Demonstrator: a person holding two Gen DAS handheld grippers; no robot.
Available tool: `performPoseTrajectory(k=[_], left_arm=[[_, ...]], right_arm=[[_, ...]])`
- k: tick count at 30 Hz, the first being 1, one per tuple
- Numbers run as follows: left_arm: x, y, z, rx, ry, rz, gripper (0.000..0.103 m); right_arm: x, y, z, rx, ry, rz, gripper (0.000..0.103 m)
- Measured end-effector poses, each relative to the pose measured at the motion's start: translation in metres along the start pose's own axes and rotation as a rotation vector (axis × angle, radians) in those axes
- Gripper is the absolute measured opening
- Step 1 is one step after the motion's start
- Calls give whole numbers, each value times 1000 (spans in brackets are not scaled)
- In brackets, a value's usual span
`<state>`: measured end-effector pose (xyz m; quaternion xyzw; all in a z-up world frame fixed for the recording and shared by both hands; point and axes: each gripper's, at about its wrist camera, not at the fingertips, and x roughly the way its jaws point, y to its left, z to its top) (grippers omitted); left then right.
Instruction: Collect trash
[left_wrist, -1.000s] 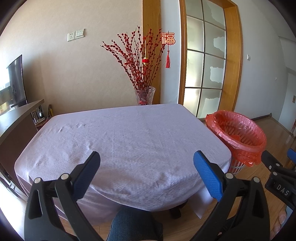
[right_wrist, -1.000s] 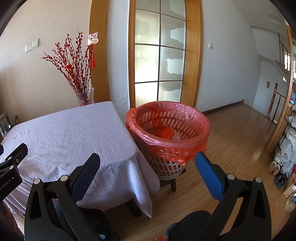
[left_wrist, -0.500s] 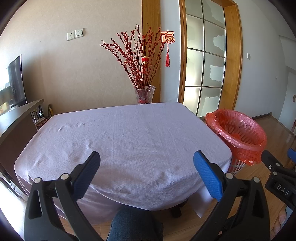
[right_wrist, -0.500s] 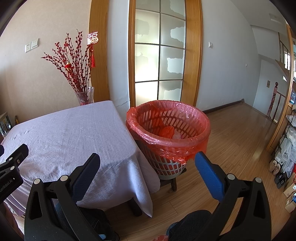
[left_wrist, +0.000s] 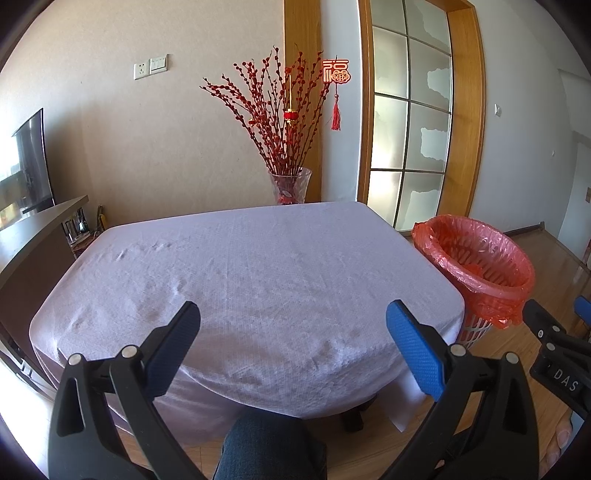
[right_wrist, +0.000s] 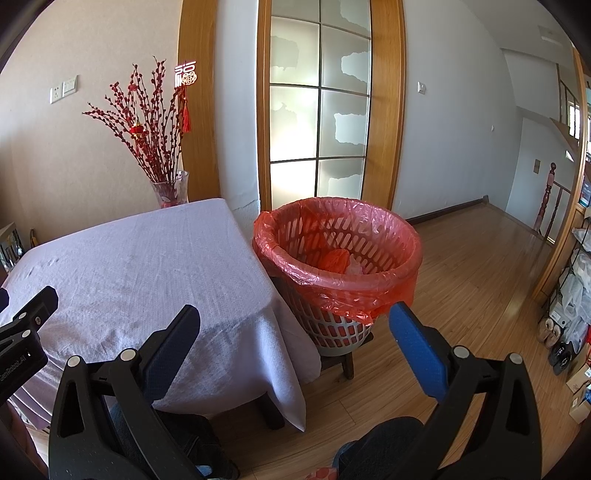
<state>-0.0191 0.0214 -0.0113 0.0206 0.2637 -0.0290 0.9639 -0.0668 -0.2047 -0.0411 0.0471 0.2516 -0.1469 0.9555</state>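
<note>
The left hand-held gripper (left_wrist: 293, 334) is held spread wide above the near edge of the worktop (left_wrist: 258, 266), nothing between its 2 blue pads. The right hand-held gripper (right_wrist: 295, 332) is likewise spread and empty, pointed toward the gap between worktop and bin. The worktop is seen draped in a pale lilac cloth, lightly creased, hanging down over the edges.

At 2 o'clock from the left gripper, the trash basket (left_wrist: 480, 266) is found just beside the worktop's right corner, lined with a red bag (right_wrist: 332, 295) folded over its rim and raised on a low stool (right_wrist: 345, 363). Inside it, crumpled trash (right_wrist: 343, 260), red and white, is seen at the bottom.

At 12 o'clock, behind the far edge, a glass vase (left_wrist: 290, 184) of red berry branches (left_wrist: 277, 122) is set against the beige wall, a red charm hung among them. A wood-framed frosted glass door (left_wrist: 406, 129) is seen at 1 o'clock. A wooden floor (right_wrist: 461, 295) is spread out to the right, with shelving at 3 o'clock.
</note>
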Motion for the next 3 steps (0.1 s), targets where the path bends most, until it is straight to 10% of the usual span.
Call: performPoseTrajectory(k=[3], left_arm=[[0, -1, 0, -1, 1, -1, 99]], right_arm=[[0, 0, 0, -1, 0, 1, 101]])
